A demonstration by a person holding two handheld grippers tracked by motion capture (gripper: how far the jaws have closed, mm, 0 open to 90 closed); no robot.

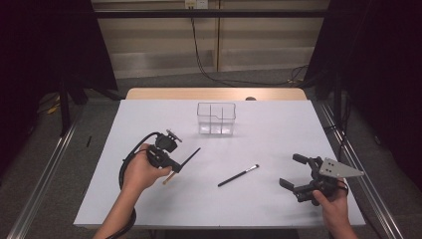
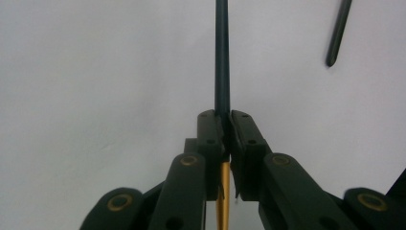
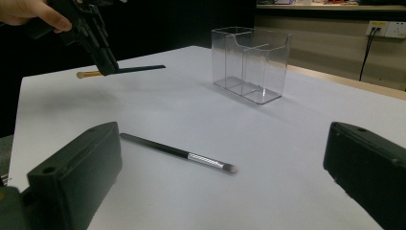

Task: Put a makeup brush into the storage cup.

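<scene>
My left gripper (image 1: 174,168) is shut on a thin brush (image 1: 189,158) and holds it a little above the white table (image 1: 278,129). In the left gripper view the brush's dark shaft (image 2: 221,57) runs straight out past the jaws, and its gold end sits behind them. The right gripper view shows that gripper (image 3: 109,67) with the brush (image 3: 139,69) held roughly level. A second black brush (image 1: 238,175) with a silver ferrule lies flat mid-table (image 3: 177,152). My right gripper (image 1: 292,171) rests near the right edge, open and with nothing between its jaws.
A clear plastic organizer (image 1: 216,118) with several compartments stands upright at the back centre of the table (image 3: 251,62). A wooden table edge runs behind the white sheet. Dark curtains and cables lie beyond.
</scene>
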